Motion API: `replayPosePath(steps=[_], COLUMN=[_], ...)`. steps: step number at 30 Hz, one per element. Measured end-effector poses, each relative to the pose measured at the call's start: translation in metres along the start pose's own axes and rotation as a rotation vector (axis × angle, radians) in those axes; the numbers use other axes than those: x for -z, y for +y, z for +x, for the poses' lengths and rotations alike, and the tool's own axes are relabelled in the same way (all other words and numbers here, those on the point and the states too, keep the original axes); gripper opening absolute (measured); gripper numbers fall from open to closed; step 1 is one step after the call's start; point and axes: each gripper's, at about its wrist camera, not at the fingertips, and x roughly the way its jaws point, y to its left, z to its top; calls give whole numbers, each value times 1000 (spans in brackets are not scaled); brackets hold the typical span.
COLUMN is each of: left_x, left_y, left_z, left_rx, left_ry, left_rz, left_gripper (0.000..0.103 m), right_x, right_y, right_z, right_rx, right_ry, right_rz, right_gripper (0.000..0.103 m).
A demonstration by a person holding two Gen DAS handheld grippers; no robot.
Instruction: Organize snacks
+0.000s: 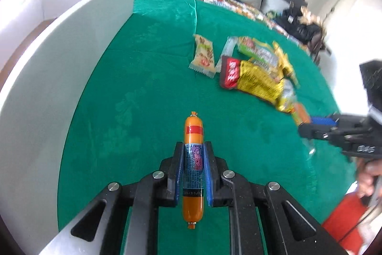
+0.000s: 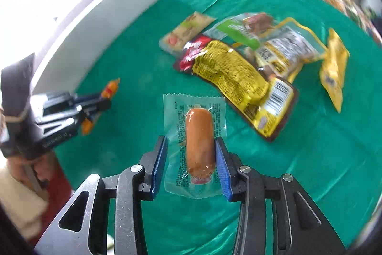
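Left hand-held gripper (image 1: 193,147): black linkage frame, two straight fingers with blue ribbed pads on the inner faces, four round silver screw heads across the lower frame. Right hand-held gripper (image 2: 191,142): same build, but its outer links read bare grey metal with triangular cutouts, scuffed; blue pads, silver screws. In the left wrist view it shows at right edge as a black body with white lettering, too blurred to read, and a thin black cable below it. A hand (image 1: 368,177) wraps the grip at lower right.
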Motion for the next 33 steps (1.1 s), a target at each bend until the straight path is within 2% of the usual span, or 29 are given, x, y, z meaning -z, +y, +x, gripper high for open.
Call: replayPosePath(steps=[3,6,8,10,13,16,19,20,21,22,24,25,28,30,31,33], left_x=[-1,-9,-14,-17,-15,-8,-1,3,6,12,23,27,33,27,24,18], left_y=[6,21,40,67,111,148,172,179,185,192,194,195,184,166,155,123], left_z=[-39,-89,-115,-141,-167,-180,-175,-172,-168,-168,-172,-177,-183,-182,-182,-180], left_rx=[68,63,17,-62,-179,-279,-375,-408,-432,-444,-461,-465,-465,-441,-433,-398], left_ry=[-52,-145,-178,-210,-229,-218,-174,-158,-138,-130,-165,-190,-225,-242,-255,-278], left_rz=[-57,-74,-93,-117,-165,-195,-188,-193,-203,-213,-235,-241,-246,-210,-186,-121], left_gripper=[15,15,15,15,15,15,15,19,31,40,75,80,83,83,83,84], right_x=[-2,-18,-38,-55,-72,-78,-70,-62,-58,-50,-46,-48,-47,-37,-35,-14], right_y=[2,45,87,138,211,268,303,306,308,305,293,285,250,216,200,157], right_z=[-14,-36,-51,-57,-52,-32,-1,9,19,25,31,32,19,9,7,9], right_rx=[-11,-111,-211,-308,-437,-475,-492,-487,-477,-472,-473,-469,-406,-342,-280,-100], right_ry=[-12,-79,-129,-163,-165,-138,-78,-53,-30,-14,-10,-20,-85,-137,-161,-202], right_rz=[71,60,31,-5,-49,-107,-131,-130,-124,-114,-96,-95,-96,-105,-113,-135], right_gripper=[41,41,41,42,42,42,45,48,50,56,57,57,63,70,75,76])
